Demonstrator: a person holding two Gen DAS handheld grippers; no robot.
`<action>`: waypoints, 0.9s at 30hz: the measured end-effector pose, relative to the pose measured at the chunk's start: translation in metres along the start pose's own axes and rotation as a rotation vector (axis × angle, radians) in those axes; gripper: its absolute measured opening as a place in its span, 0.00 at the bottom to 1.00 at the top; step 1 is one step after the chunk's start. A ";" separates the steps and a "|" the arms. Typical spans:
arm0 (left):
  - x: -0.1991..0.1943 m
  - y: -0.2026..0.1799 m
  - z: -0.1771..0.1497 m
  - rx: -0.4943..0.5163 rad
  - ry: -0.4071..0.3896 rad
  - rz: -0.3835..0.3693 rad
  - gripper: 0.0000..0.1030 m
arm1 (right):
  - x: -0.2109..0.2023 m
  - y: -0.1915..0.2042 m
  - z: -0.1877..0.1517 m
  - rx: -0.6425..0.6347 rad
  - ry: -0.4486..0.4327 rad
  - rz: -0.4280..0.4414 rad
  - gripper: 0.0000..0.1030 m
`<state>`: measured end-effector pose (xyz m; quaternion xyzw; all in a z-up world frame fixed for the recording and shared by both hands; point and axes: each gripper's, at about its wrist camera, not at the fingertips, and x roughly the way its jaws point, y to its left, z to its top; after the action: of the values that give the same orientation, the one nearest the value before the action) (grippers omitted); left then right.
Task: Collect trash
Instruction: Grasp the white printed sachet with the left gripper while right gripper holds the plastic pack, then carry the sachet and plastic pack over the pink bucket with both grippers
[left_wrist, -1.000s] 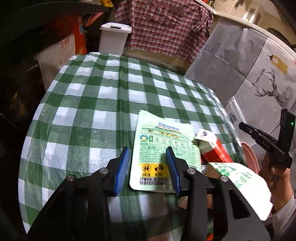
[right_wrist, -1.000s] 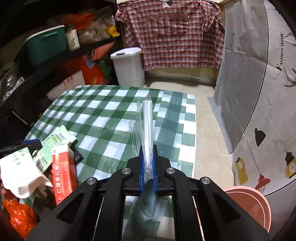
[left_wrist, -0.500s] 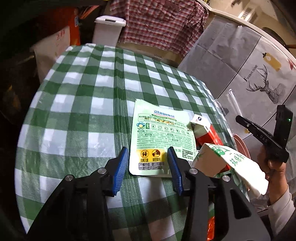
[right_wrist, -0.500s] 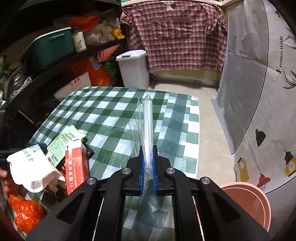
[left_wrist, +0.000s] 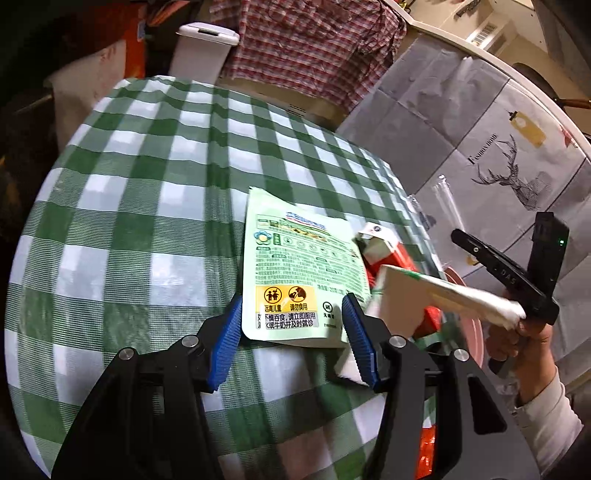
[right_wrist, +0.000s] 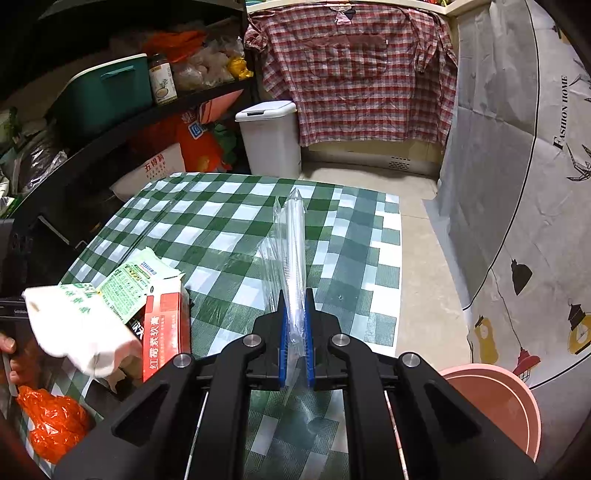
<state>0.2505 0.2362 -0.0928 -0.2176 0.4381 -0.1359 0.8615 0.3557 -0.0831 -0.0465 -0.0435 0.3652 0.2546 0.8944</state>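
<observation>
Right now my left gripper (left_wrist: 291, 334) hangs over the green-checked tablecloth (left_wrist: 140, 221), its jaws opening with the near edge of the flat green pouch (left_wrist: 299, 266) lying between them; the blue pads are clear of its sides, so nothing is pinched. That pouch lies flat on the cloth, and just to its right sits a red carton (left_wrist: 391, 251) with a white-and-green paper box (left_wrist: 436, 295) tilted on top of it. My right gripper (right_wrist: 294, 332) is closed tight on a clear plastic sleeve (right_wrist: 291, 240) that sticks up and forward from the pads above the cloth. In the right wrist view the same heap of pouch, red carton and paper box sits at the left, with a crumpled orange bag (right_wrist: 51, 417) below it. A pink basin (right_wrist: 502, 398) stands on the floor beside the table, low at the right, and a white lidded bin (right_wrist: 271, 136) stands beyond the far edge of the table
</observation>
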 end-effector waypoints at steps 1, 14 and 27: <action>0.000 -0.001 0.000 0.007 0.003 -0.008 0.49 | 0.000 0.000 0.000 -0.003 0.000 0.001 0.08; -0.018 -0.027 0.014 0.073 -0.080 -0.010 0.03 | -0.019 0.013 -0.001 -0.017 -0.020 0.006 0.08; -0.068 -0.073 0.016 0.161 -0.203 0.168 0.01 | -0.098 0.030 -0.011 -0.004 -0.095 -0.008 0.08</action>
<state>0.2215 0.2056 -0.0013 -0.1232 0.3532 -0.0754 0.9243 0.2750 -0.1013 0.0149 -0.0346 0.3216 0.2535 0.9117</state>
